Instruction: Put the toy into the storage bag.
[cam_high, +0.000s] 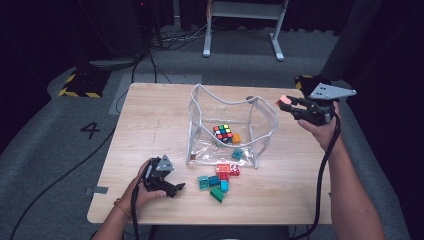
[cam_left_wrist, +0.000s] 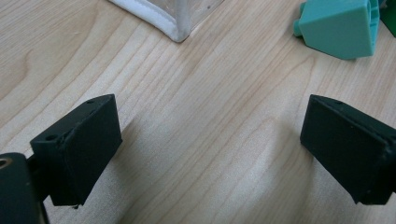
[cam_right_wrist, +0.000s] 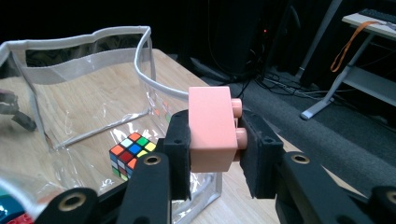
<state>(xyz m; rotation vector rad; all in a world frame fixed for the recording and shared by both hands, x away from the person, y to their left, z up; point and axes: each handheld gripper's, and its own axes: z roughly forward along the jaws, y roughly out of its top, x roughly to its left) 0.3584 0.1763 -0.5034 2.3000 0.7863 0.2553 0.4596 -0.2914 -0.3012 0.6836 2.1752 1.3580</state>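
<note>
Right gripper (cam_right_wrist: 212, 154) clamped on pink block (cam_right_wrist: 212, 128), held above clear pouch (cam_high: 200, 107) rim – likely lined up for drop-in. Left gripper (cam_high: 176, 189) resting wide open on table (cam_high: 150, 125), holding nothing – parked near loose blocks (cam_high: 220, 177).

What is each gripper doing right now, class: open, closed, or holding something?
Left gripper: open, holding nothing, low over the table.
Right gripper: closed on a pink brick, raised beside the clear bag.
</note>
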